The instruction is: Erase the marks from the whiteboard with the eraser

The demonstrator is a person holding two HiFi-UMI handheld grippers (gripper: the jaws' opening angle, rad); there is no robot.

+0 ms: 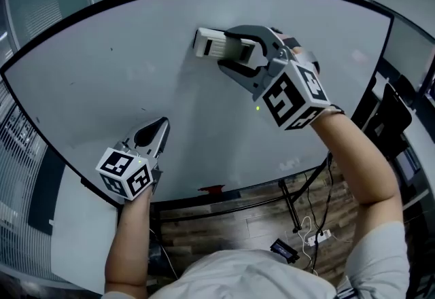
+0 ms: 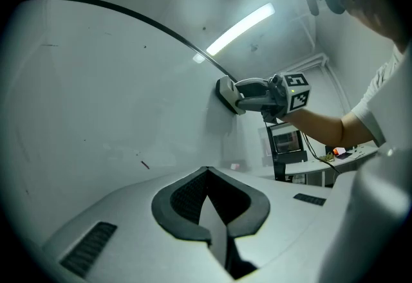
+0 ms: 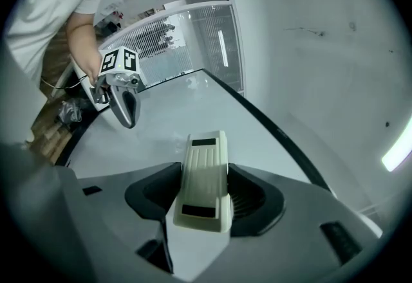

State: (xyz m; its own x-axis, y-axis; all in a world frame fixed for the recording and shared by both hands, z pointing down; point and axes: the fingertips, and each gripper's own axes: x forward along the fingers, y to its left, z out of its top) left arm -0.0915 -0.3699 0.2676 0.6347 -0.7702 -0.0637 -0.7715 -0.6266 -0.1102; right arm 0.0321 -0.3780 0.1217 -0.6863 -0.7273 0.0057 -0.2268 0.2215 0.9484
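Observation:
The whiteboard fills the head view, a wide white panel in a black frame. My right gripper is shut on the white eraser, which lies flat against the upper middle of the board. In the right gripper view the eraser sits lengthwise between the dark pads. My left gripper is shut on nothing, low on the board near its bottom edge, its tips together. A short dark mark shows just beyond those tips. A few tiny specks dot the board's left part.
A red object lies on the ledge at the board's bottom edge. Below are the stand's black legs, cables and a power strip on the wooden floor. Dark equipment stands at the right, a ribbed glass partition at the left.

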